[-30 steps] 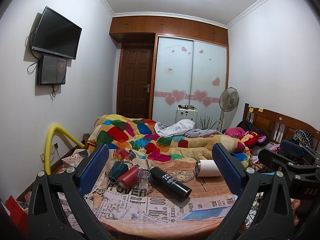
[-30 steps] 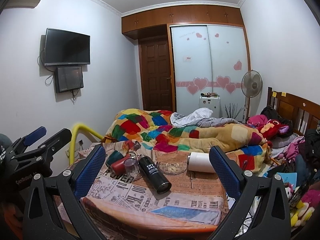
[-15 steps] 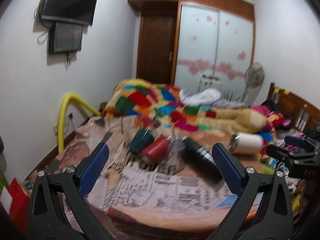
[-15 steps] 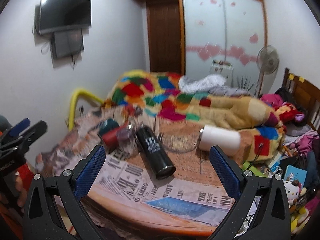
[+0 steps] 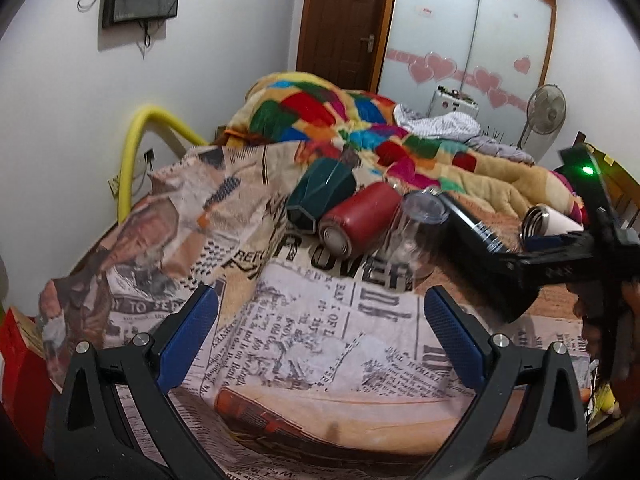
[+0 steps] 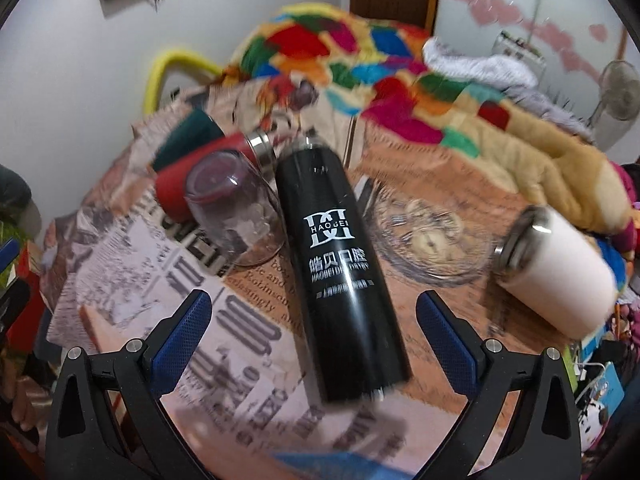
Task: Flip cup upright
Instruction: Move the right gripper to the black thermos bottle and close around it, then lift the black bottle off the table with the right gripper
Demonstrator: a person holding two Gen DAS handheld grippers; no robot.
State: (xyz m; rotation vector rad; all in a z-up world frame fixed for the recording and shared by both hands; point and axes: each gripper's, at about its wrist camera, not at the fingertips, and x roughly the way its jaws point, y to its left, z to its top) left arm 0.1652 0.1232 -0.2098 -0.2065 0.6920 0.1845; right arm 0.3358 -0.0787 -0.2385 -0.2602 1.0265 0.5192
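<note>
1. Right now both grippers hover over the round table draped in a newspaper-print cloth, each with its blue-padded jaws spread wide and nothing between them.
2. Directly ahead of the right gripper lies the tall black metal flask with white lettering, flat on its side, its base end nearest the fingers — not touched by either pad.
3. Just left of the flask stands a clear glass tumbler, mouth down on the cloth; it leans against a red cylindrical cup with a steel rim, also lying down.
4. Behind the red one rests a dark green faceted cup, on its side as well.
5. Off to the right, well apart from the others, a white steel-rimmed cup lies tipped over near the table edge.
6. A shallow clear glass dish sits between the flask and the white cup.
7. The left gripper hangs nearer the table's front edge — short of the cluster of cups.
8. Beyond the table, a patchwork blanket is heaped on the bed.
</note>
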